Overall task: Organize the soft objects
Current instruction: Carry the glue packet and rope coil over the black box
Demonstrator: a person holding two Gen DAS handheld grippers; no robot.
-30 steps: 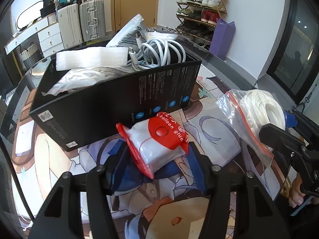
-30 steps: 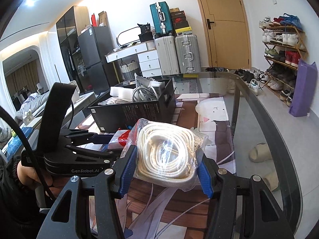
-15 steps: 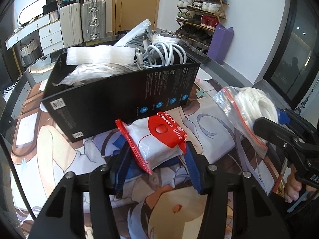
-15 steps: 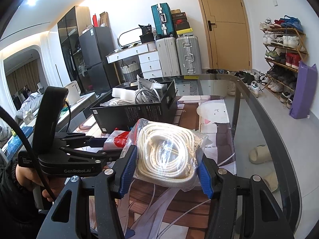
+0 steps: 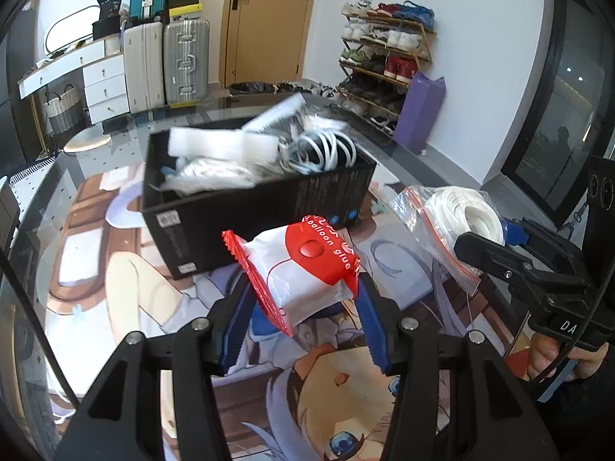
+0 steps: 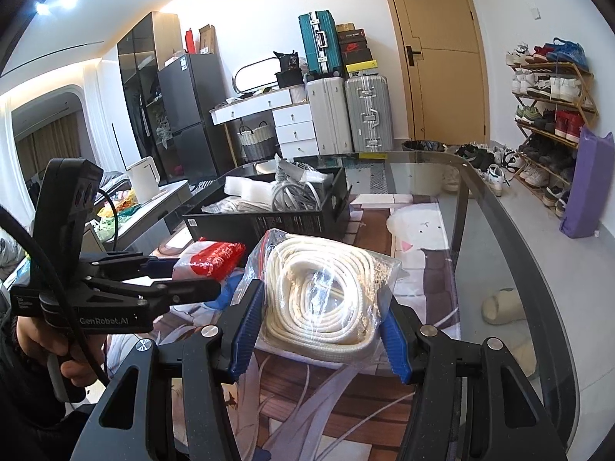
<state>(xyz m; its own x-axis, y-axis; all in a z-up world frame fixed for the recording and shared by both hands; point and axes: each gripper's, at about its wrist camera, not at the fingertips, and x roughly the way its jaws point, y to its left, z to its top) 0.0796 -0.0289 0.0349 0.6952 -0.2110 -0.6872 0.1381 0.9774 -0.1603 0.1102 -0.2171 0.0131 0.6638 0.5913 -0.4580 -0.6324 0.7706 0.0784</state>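
My left gripper (image 5: 303,307) is shut on a red-and-white balloon glue packet (image 5: 303,269) and holds it above the printed mat, in front of the black box (image 5: 261,207). My right gripper (image 6: 319,315) is shut on a clear zip bag of white rope (image 6: 323,284), held above the mat to the right of the box (image 6: 292,223). The box holds a white foam strip (image 5: 219,146), coiled white cables (image 5: 326,150) and plastic wrapping. Each gripper shows in the other's view: the right one (image 5: 496,242), the left one (image 6: 184,276).
A glass table with a printed anime mat (image 5: 127,288) carries the box. The table's right edge (image 6: 511,238) drops to the floor with slippers. Suitcases (image 6: 349,115), a white drawer unit and a shoe rack (image 6: 549,88) stand behind.
Both grippers have pulled back and risen slightly with their loads. The box now looks farther off and lower in the left wrist view.
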